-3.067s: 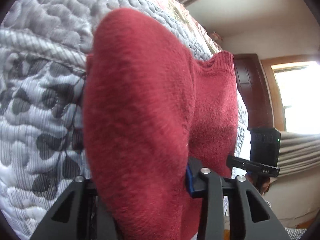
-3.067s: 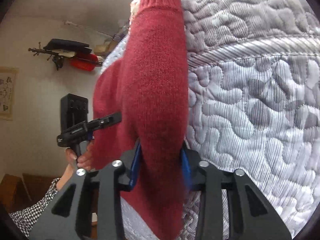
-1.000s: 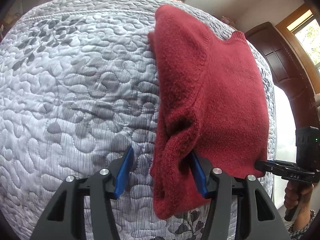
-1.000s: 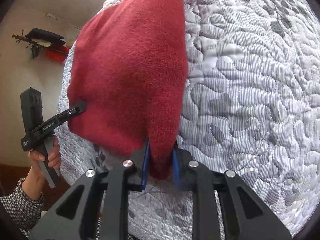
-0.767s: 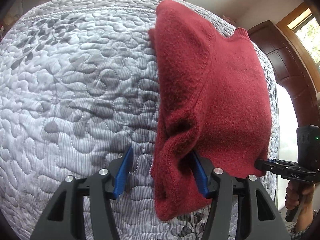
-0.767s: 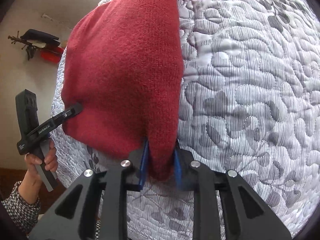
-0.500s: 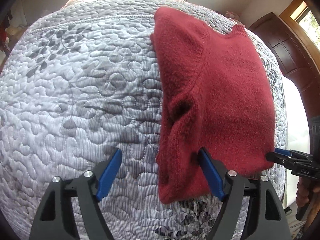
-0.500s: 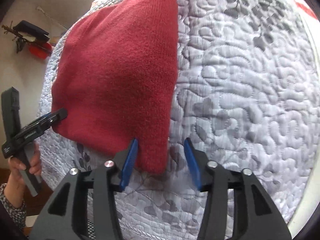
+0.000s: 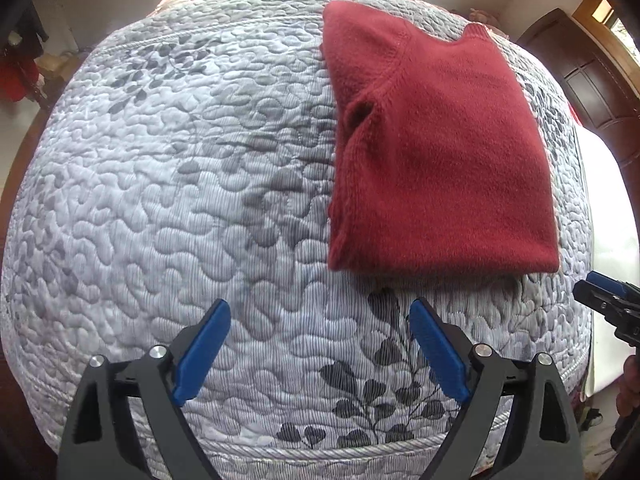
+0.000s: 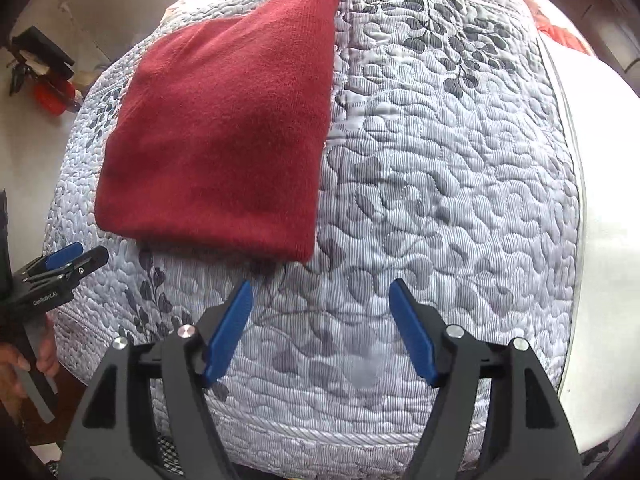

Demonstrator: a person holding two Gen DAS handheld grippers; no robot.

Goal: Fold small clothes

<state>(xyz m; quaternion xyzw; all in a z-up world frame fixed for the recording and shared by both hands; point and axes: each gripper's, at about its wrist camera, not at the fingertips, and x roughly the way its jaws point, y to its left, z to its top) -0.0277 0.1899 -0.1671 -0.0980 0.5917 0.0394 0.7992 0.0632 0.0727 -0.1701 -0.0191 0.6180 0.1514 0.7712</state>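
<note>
Red knit sweater (image 9: 436, 152) — folded, lying flat on the grey quilted bedspread (image 9: 180, 184) with its leaf print, near the front edge. My left gripper (image 9: 320, 344) is hovering just short of the sweater's near edge, blue pads spread wide, gripping nothing. My right gripper (image 10: 320, 320) is likewise gaping and empty. Lettering on the left gripper's body, seen from the right wrist, is reading "GenRobot.AI" — partly blurred.
</note>
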